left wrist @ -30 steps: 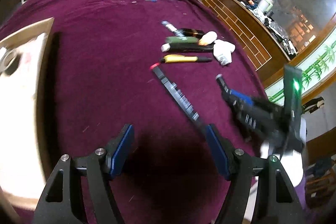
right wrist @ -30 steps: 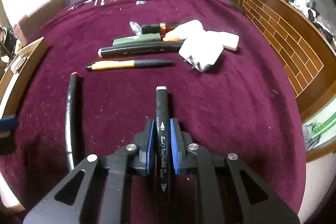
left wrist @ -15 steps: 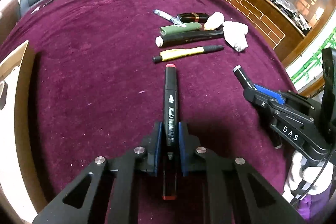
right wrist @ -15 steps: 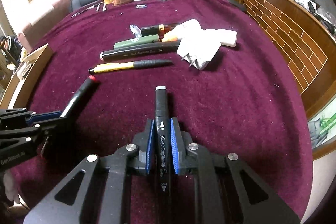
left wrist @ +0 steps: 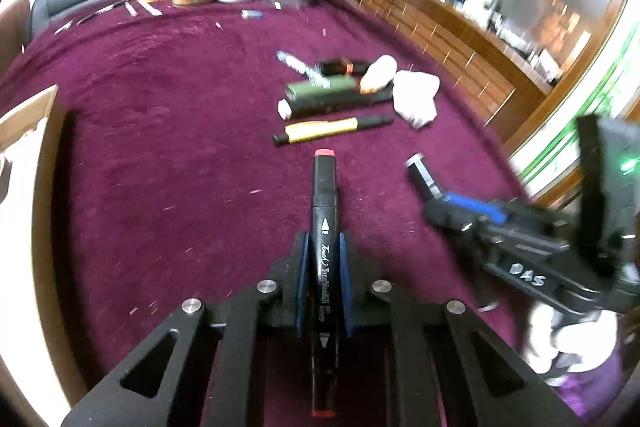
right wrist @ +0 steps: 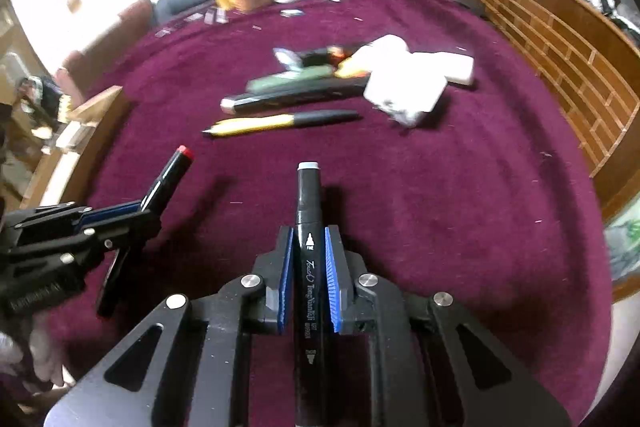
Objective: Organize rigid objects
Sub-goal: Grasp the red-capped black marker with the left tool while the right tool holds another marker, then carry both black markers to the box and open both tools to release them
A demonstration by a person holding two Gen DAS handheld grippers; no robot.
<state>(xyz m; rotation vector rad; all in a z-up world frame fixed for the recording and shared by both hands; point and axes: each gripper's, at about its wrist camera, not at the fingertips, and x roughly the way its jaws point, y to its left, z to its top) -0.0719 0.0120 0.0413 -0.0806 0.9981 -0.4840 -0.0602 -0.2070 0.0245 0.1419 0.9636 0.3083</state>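
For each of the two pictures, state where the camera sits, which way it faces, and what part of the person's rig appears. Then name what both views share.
Left wrist: on the left gripper, looking along its red-capped marker down across the purple table; the right gripper shows at right.
Right wrist: on the right gripper, looking along its grey-capped marker; the left gripper shows at left.
Shared: the yellow pen, the table, both grippers.
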